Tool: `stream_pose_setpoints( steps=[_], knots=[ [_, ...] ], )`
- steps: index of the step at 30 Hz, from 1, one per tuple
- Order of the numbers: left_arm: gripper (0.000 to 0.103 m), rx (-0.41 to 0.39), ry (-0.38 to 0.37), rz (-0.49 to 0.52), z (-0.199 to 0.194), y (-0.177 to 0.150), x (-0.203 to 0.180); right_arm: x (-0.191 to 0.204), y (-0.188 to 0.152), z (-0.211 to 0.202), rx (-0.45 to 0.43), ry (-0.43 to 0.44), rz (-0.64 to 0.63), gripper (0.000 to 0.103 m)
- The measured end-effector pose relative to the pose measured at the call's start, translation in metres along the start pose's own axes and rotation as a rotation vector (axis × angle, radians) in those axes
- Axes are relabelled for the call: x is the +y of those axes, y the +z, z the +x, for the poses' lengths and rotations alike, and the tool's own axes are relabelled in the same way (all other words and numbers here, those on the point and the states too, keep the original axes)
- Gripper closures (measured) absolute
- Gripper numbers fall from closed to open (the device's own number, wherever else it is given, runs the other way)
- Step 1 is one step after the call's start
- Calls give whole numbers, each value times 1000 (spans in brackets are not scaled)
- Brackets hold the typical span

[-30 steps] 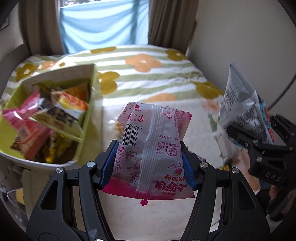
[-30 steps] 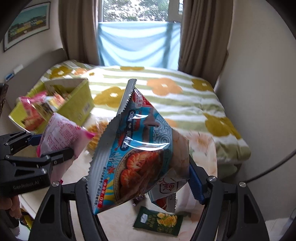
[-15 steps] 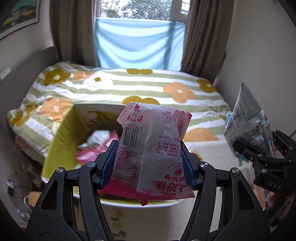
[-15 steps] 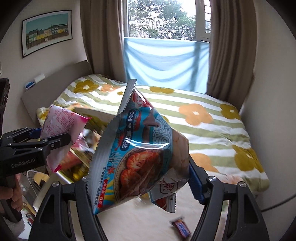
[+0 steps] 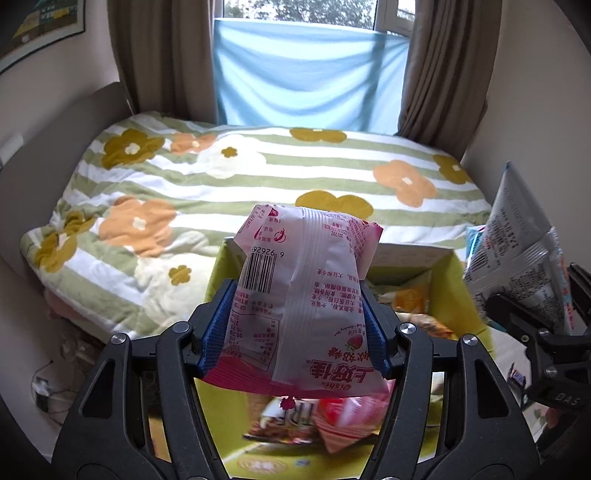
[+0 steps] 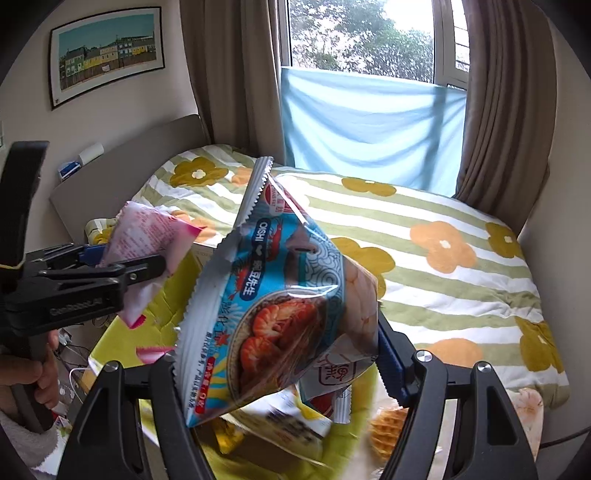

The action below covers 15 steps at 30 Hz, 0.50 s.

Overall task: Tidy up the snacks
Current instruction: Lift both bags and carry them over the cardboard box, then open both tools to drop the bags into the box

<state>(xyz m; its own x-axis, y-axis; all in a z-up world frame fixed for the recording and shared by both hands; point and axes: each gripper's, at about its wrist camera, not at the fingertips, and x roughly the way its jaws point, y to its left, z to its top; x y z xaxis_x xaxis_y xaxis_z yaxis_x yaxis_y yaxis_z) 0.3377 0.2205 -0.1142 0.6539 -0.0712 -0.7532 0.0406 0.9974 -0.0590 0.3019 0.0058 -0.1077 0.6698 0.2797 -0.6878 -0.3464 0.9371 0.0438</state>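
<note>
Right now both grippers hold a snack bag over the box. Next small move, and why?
Probably lower the left gripper a little and let go. Its pink bag hangs right above the open yellow-green box, which already holds other snacks. The right gripper grips the blue prawn bag near the box's edge, so it can follow.

My left tool holds a strawberry snack packet above the snack box, which sits just ahead and below. My right tool, to its right, holds a shrimp cracker bag over the same box. The bed lies beyond, the window behind it.
</note>
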Motion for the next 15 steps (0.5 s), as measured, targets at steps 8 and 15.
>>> stream_pose_setpoints(
  steps=[8, 15],
  knots=[
    [0, 46, 1, 28, 34, -3, 16, 7, 2, 22, 71, -30, 11, 34],
    [0, 101, 33, 19, 36, -22, 17, 11, 3, 40, 99, -7, -12, 33]
  ],
)
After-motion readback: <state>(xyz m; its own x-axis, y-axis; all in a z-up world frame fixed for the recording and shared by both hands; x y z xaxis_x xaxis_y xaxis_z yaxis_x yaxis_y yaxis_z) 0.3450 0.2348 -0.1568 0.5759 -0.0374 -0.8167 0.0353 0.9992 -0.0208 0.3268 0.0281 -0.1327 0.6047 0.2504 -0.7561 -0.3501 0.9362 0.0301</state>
